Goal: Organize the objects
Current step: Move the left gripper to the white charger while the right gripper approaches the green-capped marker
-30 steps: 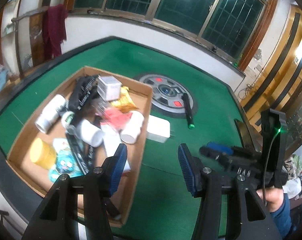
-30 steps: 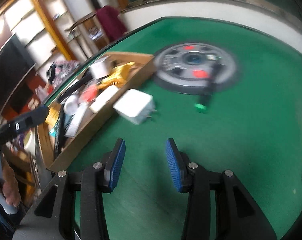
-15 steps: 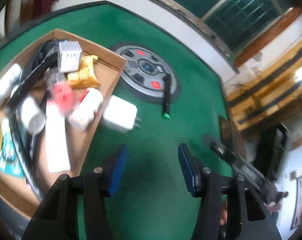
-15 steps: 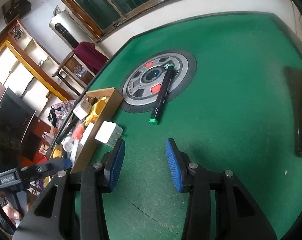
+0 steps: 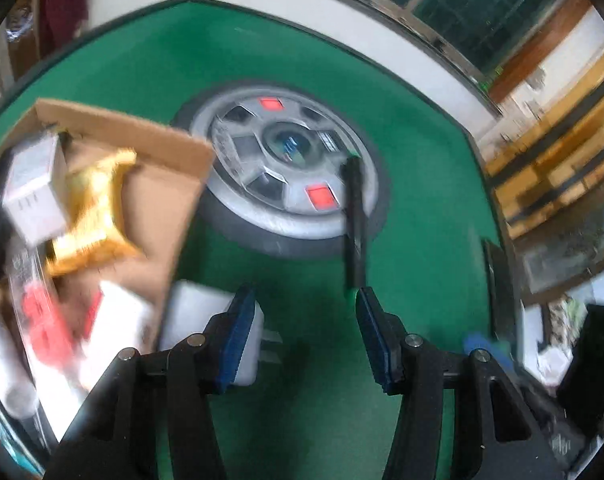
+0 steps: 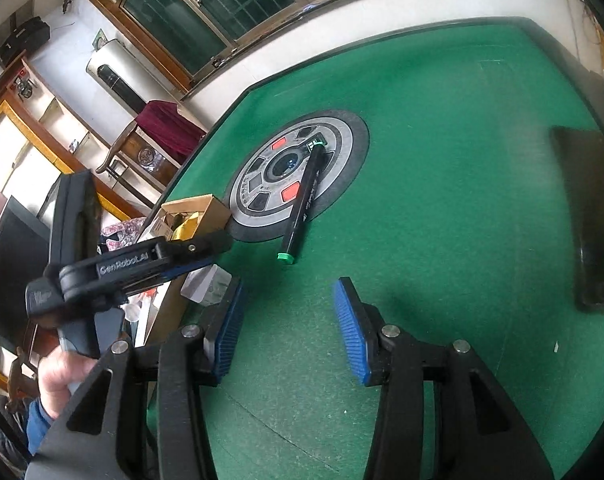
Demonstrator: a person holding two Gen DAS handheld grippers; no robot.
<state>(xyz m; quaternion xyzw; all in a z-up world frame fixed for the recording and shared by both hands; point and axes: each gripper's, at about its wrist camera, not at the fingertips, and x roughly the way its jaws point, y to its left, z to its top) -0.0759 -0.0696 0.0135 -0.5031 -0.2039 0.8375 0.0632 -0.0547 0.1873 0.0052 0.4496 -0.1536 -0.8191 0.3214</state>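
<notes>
A black marker with a green cap (image 6: 305, 200) lies half on the grey round panel (image 6: 262, 176) in the middle of the green table; it also shows in the left wrist view (image 5: 353, 220). A white charger plug (image 5: 198, 320) lies on the felt beside the cardboard box (image 5: 170, 200), partly behind my left gripper's left finger (image 5: 238, 332). My left gripper (image 5: 302, 336) is open and empty, low over the felt between plug and marker. My right gripper (image 6: 288, 328) is open and empty, nearer than the marker. The left gripper (image 6: 134, 268) shows in the right wrist view.
The cardboard box holds a white cube adapter (image 5: 34, 188), a gold snack packet (image 5: 94, 216), red and white items and more. A dark slot (image 6: 589, 216) sits in the table at the right. The table's raised rim (image 6: 381, 36) runs along the far side.
My left gripper has moved forward and down toward the plug and marker, with strong blur. My right gripper has stayed open and moved slightly closer to the marker. Nothing was picked up.
</notes>
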